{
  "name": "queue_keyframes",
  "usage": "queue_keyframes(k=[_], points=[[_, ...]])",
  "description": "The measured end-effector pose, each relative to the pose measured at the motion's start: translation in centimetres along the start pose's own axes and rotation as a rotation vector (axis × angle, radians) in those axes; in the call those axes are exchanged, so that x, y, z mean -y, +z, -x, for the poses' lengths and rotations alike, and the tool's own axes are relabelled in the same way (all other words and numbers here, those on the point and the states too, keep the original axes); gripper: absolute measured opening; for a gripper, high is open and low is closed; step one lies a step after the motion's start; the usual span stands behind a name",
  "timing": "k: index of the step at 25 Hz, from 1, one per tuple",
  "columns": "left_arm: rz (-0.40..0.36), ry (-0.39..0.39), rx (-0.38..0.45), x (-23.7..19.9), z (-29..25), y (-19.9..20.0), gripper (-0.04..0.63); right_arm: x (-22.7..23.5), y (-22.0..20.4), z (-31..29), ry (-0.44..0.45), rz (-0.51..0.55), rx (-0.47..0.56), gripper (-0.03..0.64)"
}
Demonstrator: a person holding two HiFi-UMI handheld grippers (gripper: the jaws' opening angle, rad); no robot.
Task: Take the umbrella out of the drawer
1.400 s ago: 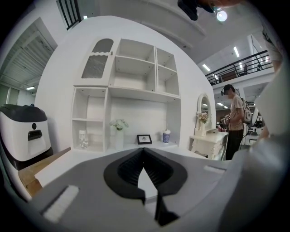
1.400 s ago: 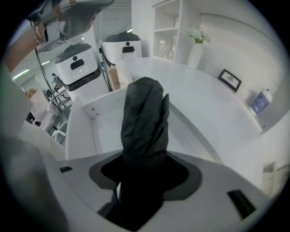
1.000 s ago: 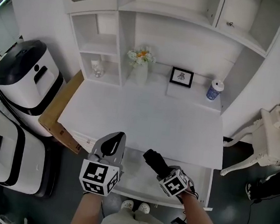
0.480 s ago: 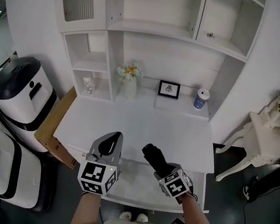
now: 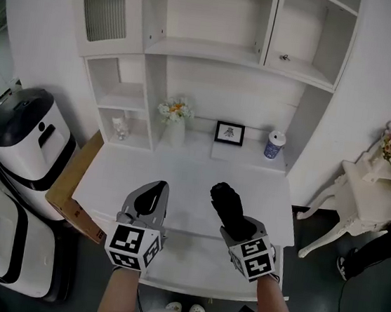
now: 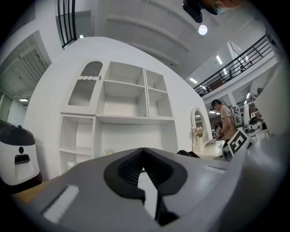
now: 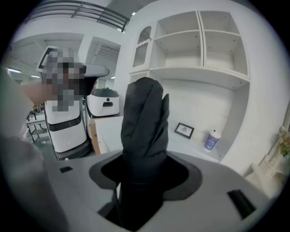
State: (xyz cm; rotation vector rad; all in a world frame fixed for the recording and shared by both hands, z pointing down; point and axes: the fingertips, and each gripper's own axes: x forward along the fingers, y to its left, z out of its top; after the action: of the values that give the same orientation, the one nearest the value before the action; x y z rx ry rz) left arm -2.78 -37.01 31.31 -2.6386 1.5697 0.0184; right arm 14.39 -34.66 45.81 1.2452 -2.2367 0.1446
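Note:
A black folded umbrella (image 5: 226,202) sticks up and forward from my right gripper (image 5: 235,224), which is shut on its lower part. It hangs above the front edge of the white desk (image 5: 186,175), over the open white drawer (image 5: 190,256). In the right gripper view the umbrella (image 7: 145,122) fills the middle and hides the gap of the gripper (image 7: 143,183). My left gripper (image 5: 153,192) hovers beside it on the left, pointing level at the cabinet. Its jaws (image 6: 144,158) meet at the tips with nothing between them.
A flower vase (image 5: 174,119), a small picture frame (image 5: 229,133) and a blue-and-white can (image 5: 275,144) stand at the back of the desk. Two white-and-black machines (image 5: 25,134) and a brown board (image 5: 71,189) are on the left. A white ornate table (image 5: 364,197) stands right.
Both grippers have risen. The right one lifted the umbrella up from the drawer to above the desk's front edge and tipped it more upright. The head view tilted upward.

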Motion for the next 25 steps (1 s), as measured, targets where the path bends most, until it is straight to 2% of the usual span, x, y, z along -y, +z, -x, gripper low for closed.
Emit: queue_keyframes(k=[17,25], points=[[-0.059,0.002,0.123,0.2,0.6,4.7,0.008,5.7,9.3,9.9,-0.296,-0.081,0.430,0.242],[-0.077,-0.001,0.184,-0.1,1.3,6.7,0.008,7.2,11.3,14.1,-0.408,-0.057,0.542,0.242]])
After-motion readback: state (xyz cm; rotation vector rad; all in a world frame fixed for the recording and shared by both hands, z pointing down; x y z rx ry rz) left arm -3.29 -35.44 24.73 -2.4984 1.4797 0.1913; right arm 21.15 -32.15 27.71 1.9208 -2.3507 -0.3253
